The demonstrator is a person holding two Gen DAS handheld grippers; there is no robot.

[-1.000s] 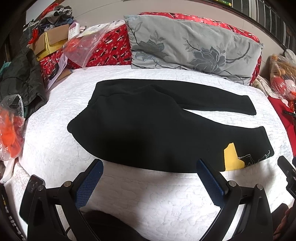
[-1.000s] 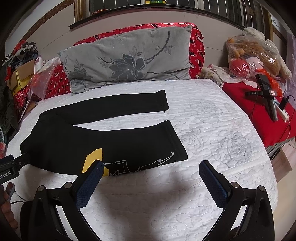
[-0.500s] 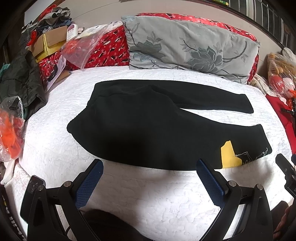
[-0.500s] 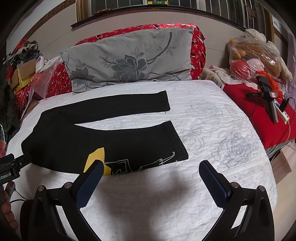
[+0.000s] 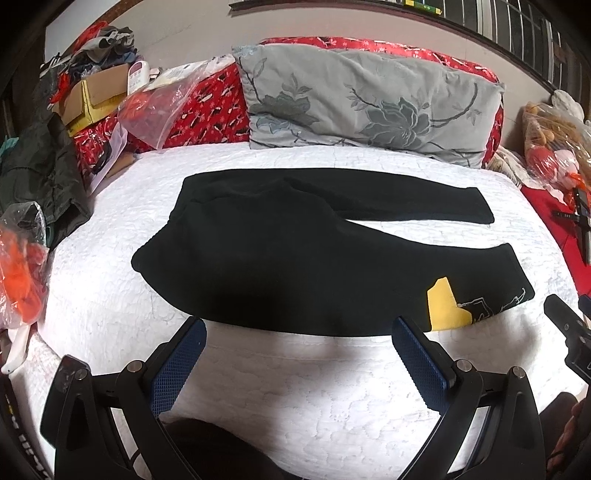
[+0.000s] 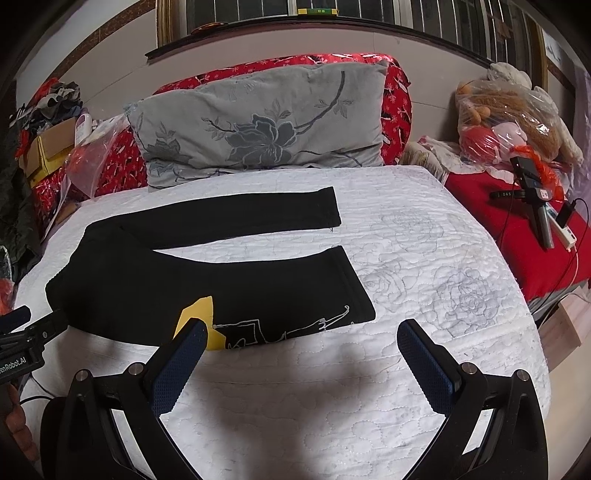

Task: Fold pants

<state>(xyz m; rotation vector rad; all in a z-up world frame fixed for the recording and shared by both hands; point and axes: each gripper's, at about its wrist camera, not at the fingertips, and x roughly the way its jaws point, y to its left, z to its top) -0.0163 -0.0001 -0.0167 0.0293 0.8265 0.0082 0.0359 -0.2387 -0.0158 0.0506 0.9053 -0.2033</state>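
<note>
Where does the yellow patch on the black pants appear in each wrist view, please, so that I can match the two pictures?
Left wrist view: the yellow patch lies lower right, on the near leg of the black pants, just above the right blue finger pad.
Right wrist view: the same patch lies lower left of centre, partly behind the left blue finger pad.
Shared landmark: the grey flowered pillow at the head of the bed.

A bed (image 6: pixel 424 369) with white quilted cover stood against a beige wall (image 6: pixel 110 74); barred windows (image 6: pixel 424 14) ran above.
</note>
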